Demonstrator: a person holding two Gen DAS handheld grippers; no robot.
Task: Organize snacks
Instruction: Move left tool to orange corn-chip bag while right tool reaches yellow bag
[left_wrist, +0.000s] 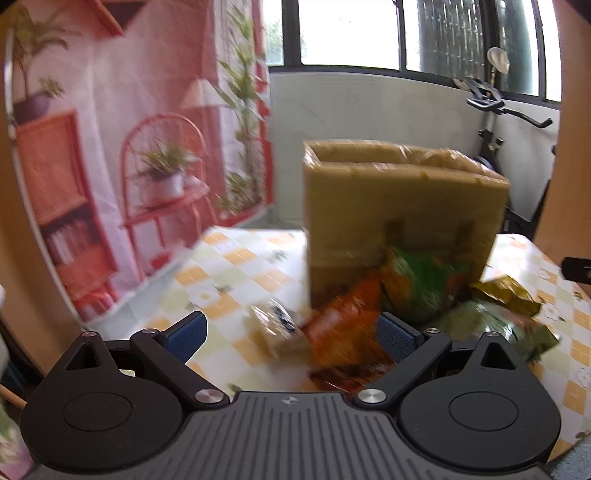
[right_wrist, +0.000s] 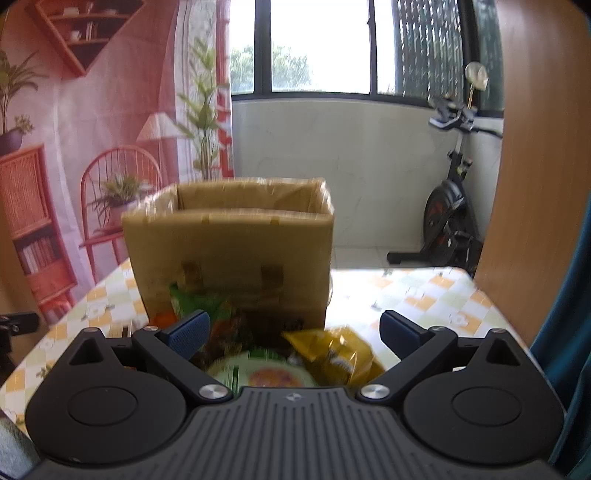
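Snacks (left_wrist: 417, 291) lie before box (left_wrist: 399, 218); left gripper (left_wrist: 291, 334), right gripper (right_wrist: 293, 332) spread wide, empty

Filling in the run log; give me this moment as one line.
left gripper: open, over orange packet | right gripper: open, over yellow packet | cardboard box: open, behind snacks

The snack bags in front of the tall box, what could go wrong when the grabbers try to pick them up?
The open left gripper faces an orange crinkly snack bag overlapping a green snack bag, so it might pinch two together. The brown cardboard box is tall, so a bag could catch its rim. The yellow foil bag by the open right gripper may slip.
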